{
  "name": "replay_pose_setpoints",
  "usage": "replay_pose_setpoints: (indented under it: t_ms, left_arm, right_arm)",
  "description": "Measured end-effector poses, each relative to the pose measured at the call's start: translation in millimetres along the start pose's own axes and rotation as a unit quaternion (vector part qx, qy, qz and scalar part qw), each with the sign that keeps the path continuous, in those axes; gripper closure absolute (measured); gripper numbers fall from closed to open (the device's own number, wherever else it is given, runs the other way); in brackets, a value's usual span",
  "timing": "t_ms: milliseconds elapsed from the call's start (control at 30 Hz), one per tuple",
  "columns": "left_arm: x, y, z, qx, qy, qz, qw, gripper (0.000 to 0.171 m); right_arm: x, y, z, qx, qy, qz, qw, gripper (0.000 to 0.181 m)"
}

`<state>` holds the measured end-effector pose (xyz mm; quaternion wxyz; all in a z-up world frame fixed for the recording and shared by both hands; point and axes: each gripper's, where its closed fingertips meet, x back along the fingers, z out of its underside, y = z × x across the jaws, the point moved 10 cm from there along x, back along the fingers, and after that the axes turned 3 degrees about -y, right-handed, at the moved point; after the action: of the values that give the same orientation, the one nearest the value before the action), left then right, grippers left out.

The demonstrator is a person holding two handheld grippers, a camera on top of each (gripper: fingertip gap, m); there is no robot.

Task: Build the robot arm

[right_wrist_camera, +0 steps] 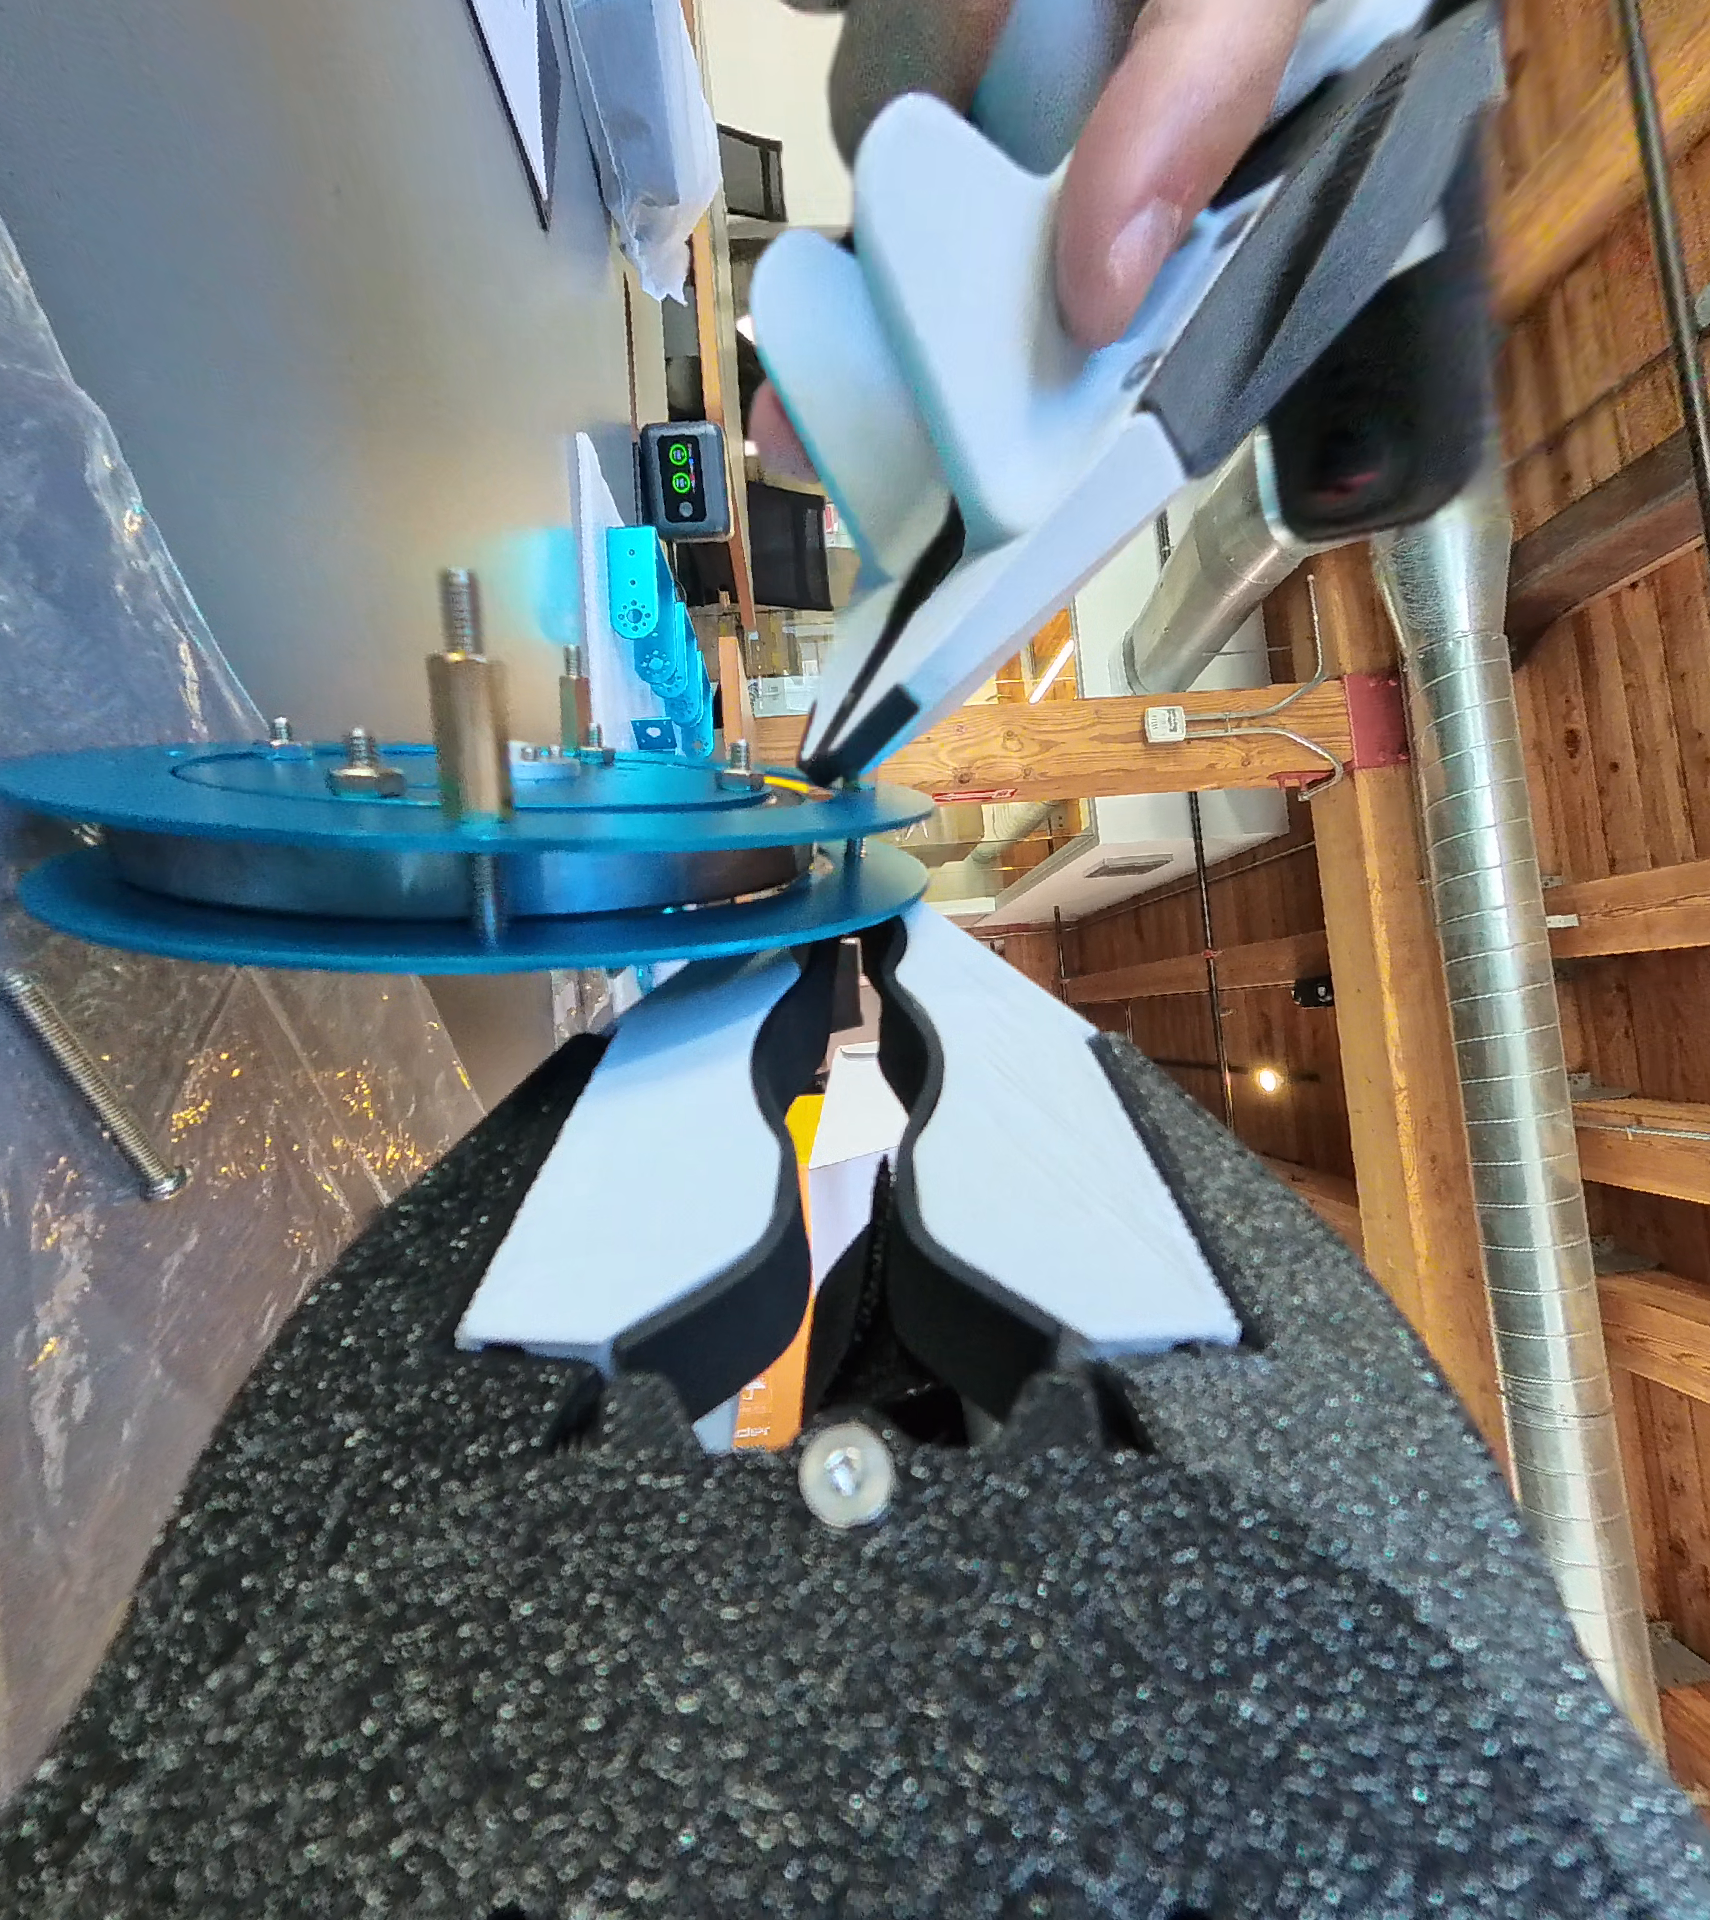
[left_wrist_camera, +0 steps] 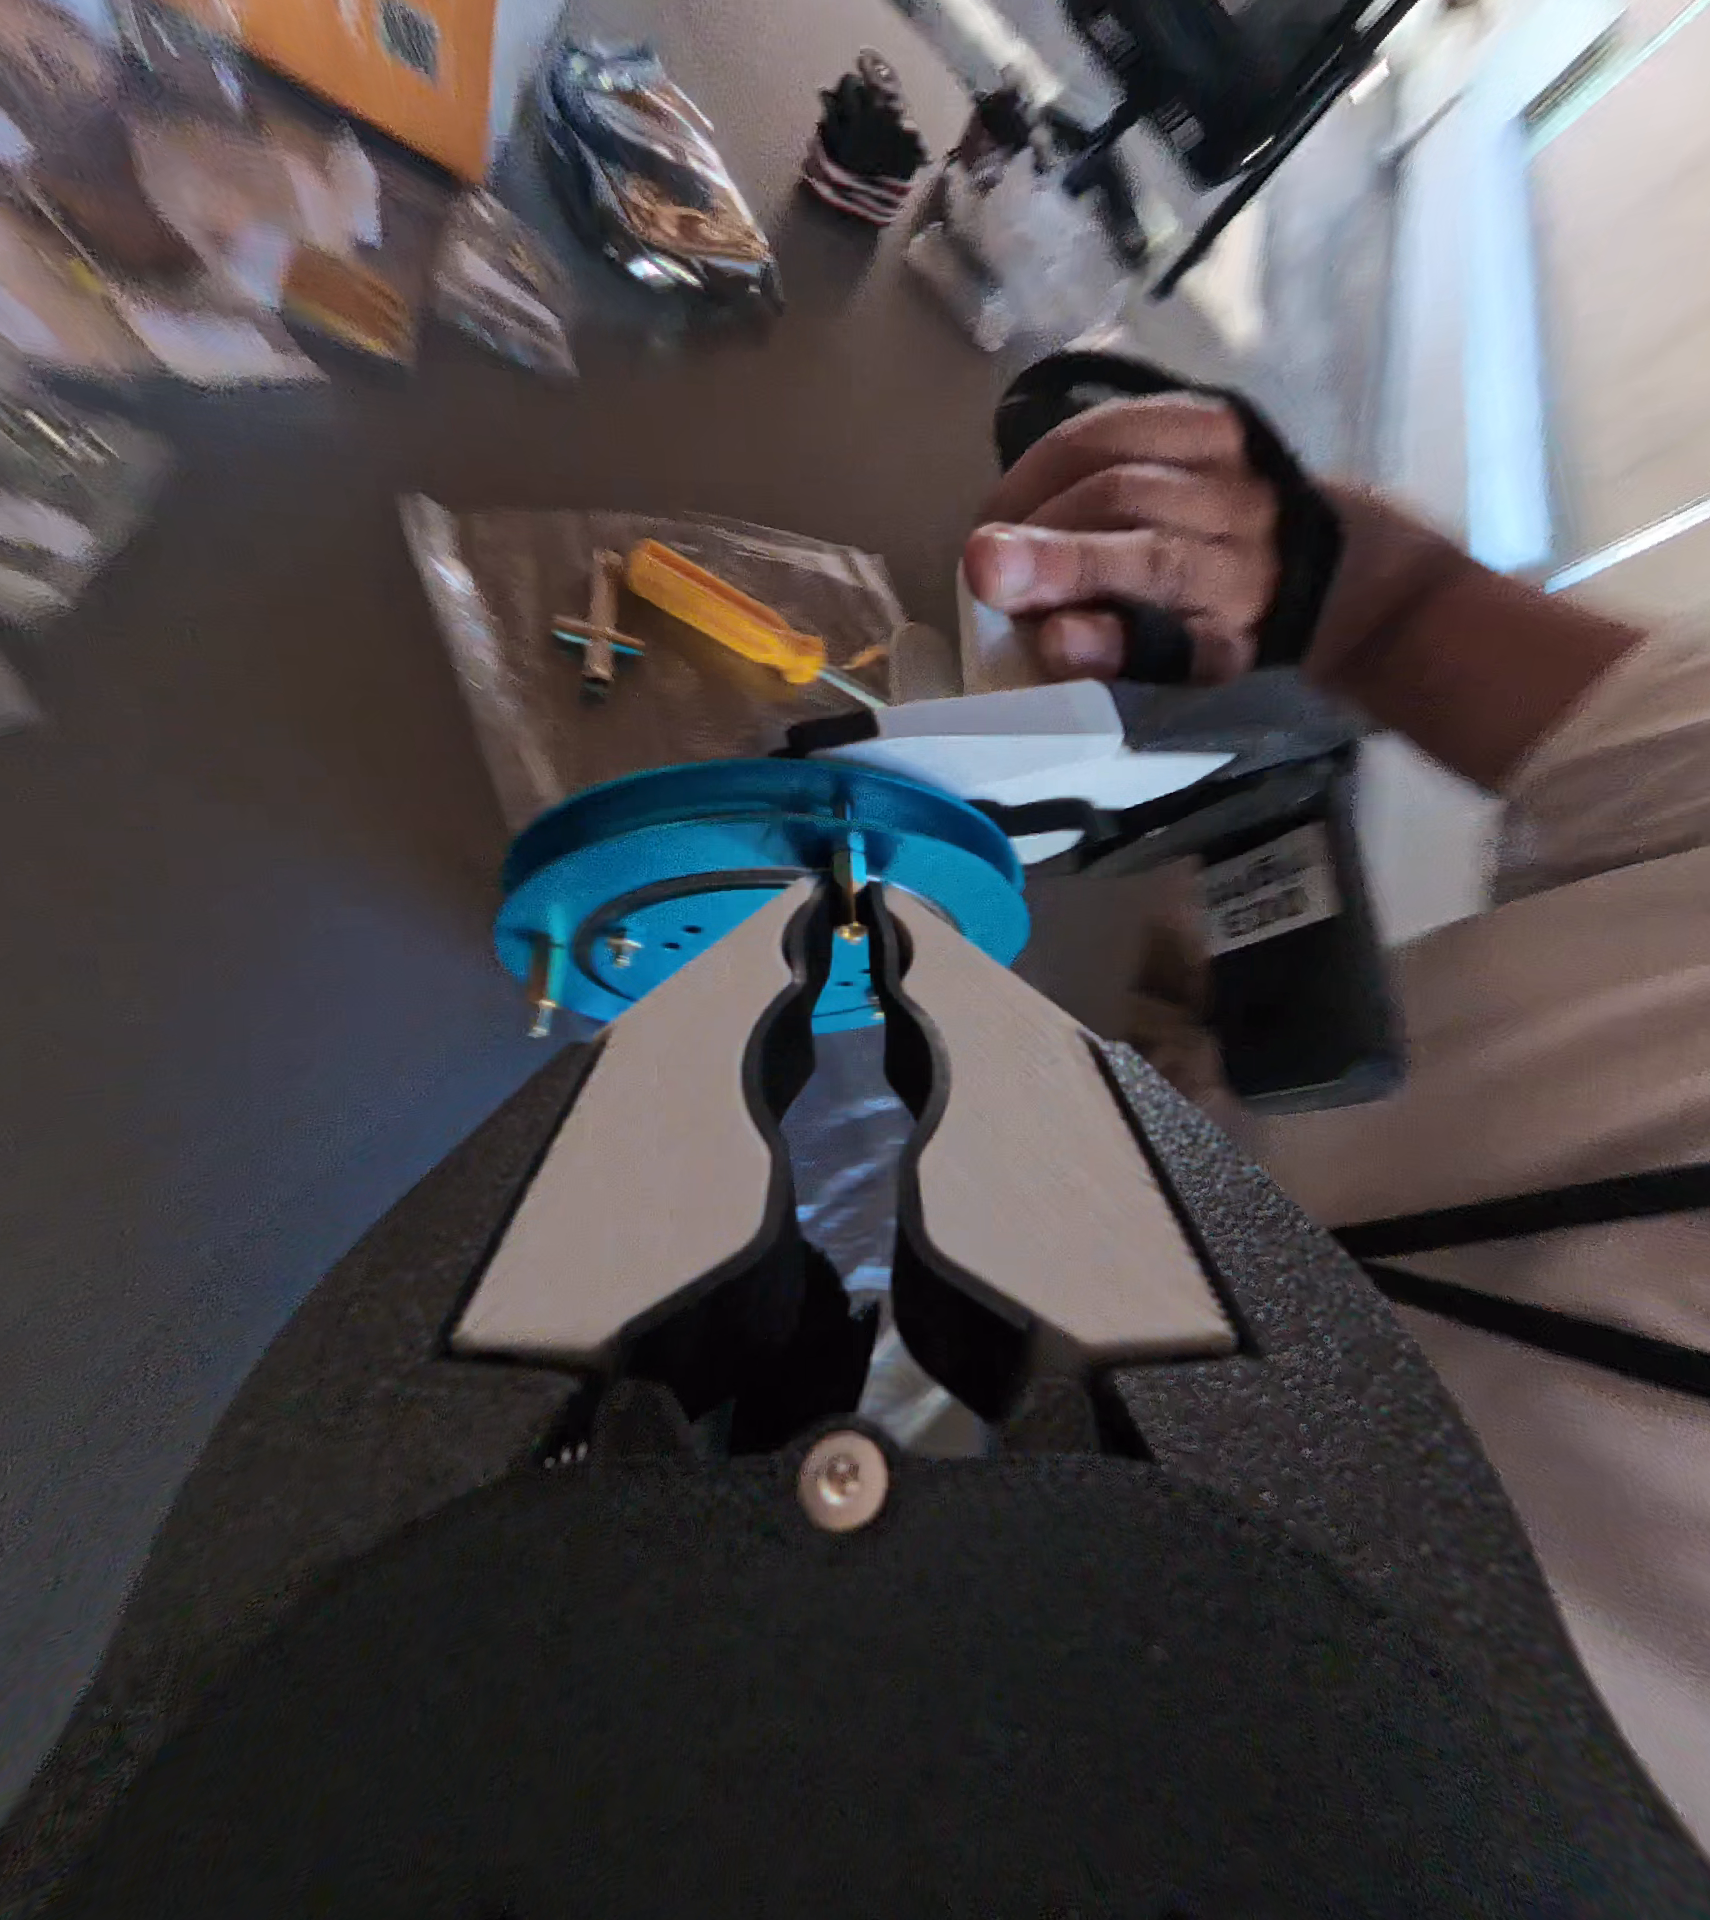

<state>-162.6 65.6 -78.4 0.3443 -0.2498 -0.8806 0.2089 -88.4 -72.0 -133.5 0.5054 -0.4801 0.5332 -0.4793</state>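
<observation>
Up close, round blue metal disc assembly (right_wrist_camera: 456,862)

Each claw (left_wrist_camera: 846,914) is showing two pale grey fingers (left_wrist_camera: 664,1122) lined with wavy black rubber pads, set in a rough, speckled black housing with one silver screw (left_wrist_camera: 840,1477) at its centre. The right claw (right_wrist_camera: 856,940) is looking the same, its screw (right_wrist_camera: 845,1475) pale too. The hand (left_wrist_camera: 1142,540) is wearing a black strap across its back and a black loop round one finger.
</observation>
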Motion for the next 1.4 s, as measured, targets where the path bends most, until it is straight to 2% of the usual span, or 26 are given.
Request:
replay_pose_setpoints:
  t_ms: [100,200,233,300,333,367,400,433,467,567,600,633,667,700,733,867,900,933,967,1000,1100,1200,1233,1300,1333,1400]
  left_arm:
    - [-1,18,4,0.096,-0.016,0.089,0.991,0.167]
    - [-1,18,7,0.082,-0.020,0.111,0.990,0.166]
    - [-1,16,8,0.051,-0.027,0.100,0.993,0.166]
    - [1,6,10,-0.064,-0.042,0.040,0.996,0.165]
    - [1,-1,12,-0.134,-0.051,-0.013,0.990,0.163]
    - [0,-9,16,-0.215,-0.055,-0.074,0.972,0.154]
    - [-2,-17,22,-0.304,-0.056,-0.142,0.940,0.146]
    - [-5,-25,28,-0.393,-0.058,-0.211,0.893,0.145]
    - [-9,-34,36,-0.478,-0.052,-0.271,0.834,0.147]
    - [-27,-50,55,-0.658,-0.022,-0.417,0.626,0.155]
    - [-34,-50,60,-0.692,0.002,-0.449,0.565,0.159]
    - [-40,-47,65,-0.712,0.024,-0.473,0.519,0.165]
    - [-44,-45,67,-0.724,0.034,-0.491,0.483,0.167]
    - [-46,-43,69,-0.731,0.039,-0.501,0.463,0.167]
    - [-46,-42,68,-0.729,0.044,-0.507,0.458,0.166]
    - [-44,-39,60,-0.696,0.078,-0.524,0.485,0.167]
    - [-43,-41,59,-0.691,0.080,-0.519,0.497,0.167]
    - [-42,-43,57,-0.683,0.078,-0.509,0.519,0.167]
    - [-40,-45,55,-0.669,0.072,-0.495,0.550,0.168]
    - [-38,-46,52,-0.647,0.065,-0.477,0.591,0.168]
    - [-27,-47,37,-0.543,0.053,-0.399,0.737,0.168]
    - [-15,-40,22,-0.388,0.040,-0.280,0.877,0.168]
    - [-12,-35,17,-0.333,0.039,-0.238,0.912,0.168]
    - [-6,-24,10,-0.203,0.036,-0.142,0.968,0.167]
    - [-4,-17,7,-0.125,0.032,-0.082,0.988,0.168]
    - [-3,0,9,0.023,0.019,0.035,0.999,0.168]
  right_arm:
    - [-1,0,0,0.004,0.002,0.001,1.000,0.179]
    - [1,0,-1,0.001,-0.005,0.001,1.000,0.179]
    - [1,0,-1,0.002,-0.003,0.001,1.000,0.179]
    - [0,-1,-1,0.002,-0.005,0.000,1.000,0.180]
    - [-1,-1,0,0.002,-0.002,0.000,1.000,0.179]
    - [-2,0,0,0.001,0.002,-0.001,1.000,0.179]
    - [-2,0,1,0.000,0.003,-0.002,1.000,0.179]
    - [-2,-1,1,-0.002,0.001,-0.003,1.000,0.179]
    - [-2,-1,0,-0.003,0.000,-0.003,1.000,0.179]
    - [-2,-1,-1,-0.002,0.000,-0.001,1.000,0.179]
    - [-2,-1,-1,-0.003,0.002,-0.002,1.000,0.180]
    - [-3,-1,-1,-0.002,0.004,-0.003,1.000,0.179]
    - [-3,-1,-1,-0.001,0.006,-0.002,1.000,0.179]
    - [-3,0,-1,0.000,0.005,-0.002,1.000,0.179]
    - [-3,0,-1,0.002,0.005,-0.001,1.000,0.179]
    - [-2,0,-2,0.008,0.005,0.001,1.000,0.179]
    - [-3,0,-3,0.008,0.006,0.001,1.000,0.179]
    - [-2,0,-2,0.005,0.005,0.001,1.000,0.179]
    - [-2,0,-2,0.004,0.003,0.000,1.000,0.179]
    - [-1,0,-1,0.004,0.001,0.000,1.000,0.180]
    - [-1,0,-1,0.004,0.005,0.000,1.000,0.180]
    - [-1,0,-1,0.003,0.004,0.000,1.000,0.180]
    - [-1,0,-2,0.002,0.004,-0.001,1.000,0.179]
    - [-1,0,-2,0.004,0.004,0.001,1.000,0.179]
    - [-1,0,-3,0.003,0.001,0.000,1.000,0.179]
    - [0,0,-3,0.001,0.002,-0.001,1.000,0.179]
